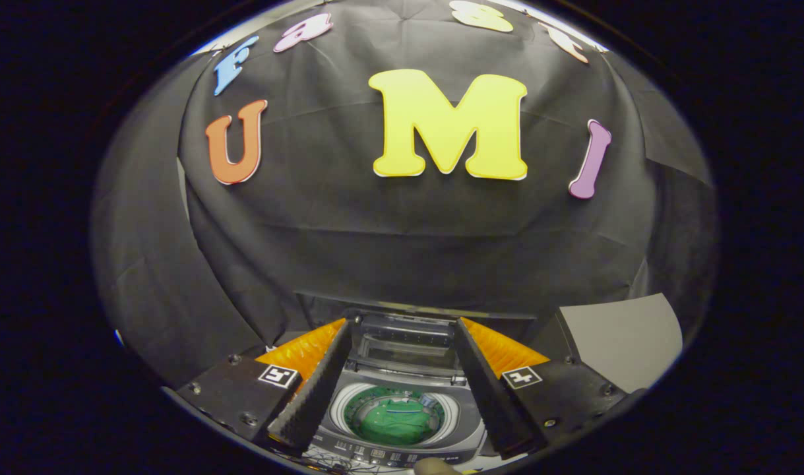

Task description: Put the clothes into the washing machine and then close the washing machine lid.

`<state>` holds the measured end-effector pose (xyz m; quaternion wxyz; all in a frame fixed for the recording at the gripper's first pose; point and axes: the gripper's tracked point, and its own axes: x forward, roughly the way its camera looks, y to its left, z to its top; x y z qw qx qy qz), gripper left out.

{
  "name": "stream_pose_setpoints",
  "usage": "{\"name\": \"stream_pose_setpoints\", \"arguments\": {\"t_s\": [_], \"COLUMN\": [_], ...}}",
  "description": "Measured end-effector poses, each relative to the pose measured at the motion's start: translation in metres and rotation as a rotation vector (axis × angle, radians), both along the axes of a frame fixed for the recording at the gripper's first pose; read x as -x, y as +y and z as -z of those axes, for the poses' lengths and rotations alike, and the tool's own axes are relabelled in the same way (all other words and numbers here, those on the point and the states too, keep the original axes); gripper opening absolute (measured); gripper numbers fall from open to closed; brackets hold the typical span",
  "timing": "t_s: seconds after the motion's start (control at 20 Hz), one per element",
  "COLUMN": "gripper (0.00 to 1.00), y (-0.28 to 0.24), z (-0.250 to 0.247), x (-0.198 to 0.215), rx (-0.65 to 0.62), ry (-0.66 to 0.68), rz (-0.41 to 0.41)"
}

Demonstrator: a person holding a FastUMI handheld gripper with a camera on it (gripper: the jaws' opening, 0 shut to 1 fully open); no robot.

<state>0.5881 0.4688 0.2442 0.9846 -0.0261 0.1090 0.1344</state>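
Sitting inside the round drum of the washing machine [402,399], the green clothes [396,422] fill its bottom. The lid [407,344] stands raised at the machine's back edge. The gripper [402,379] hovers above, fingers spread wide and holding nothing, the drum showing between them.
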Motion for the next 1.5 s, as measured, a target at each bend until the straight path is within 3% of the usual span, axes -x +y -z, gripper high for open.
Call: {"name": "stream_pose_setpoints", "arguments": {"t_s": [0.45,0.85,0.95,1.5], "gripper": [0.98,0.98,0.98,0.98], "y": [0.01,0.007,0.007,0.007], "z": [-0.01,0.034,0.047,0.048], "x": [-0.082,-0.14,-0.143,-0.126], "rx": [-0.007,-0.027,-0.012,-0.005], "ry": [0.068,0.244,0.274,0.118], "rz": [0.097,0.182,0.195,0.175]}}
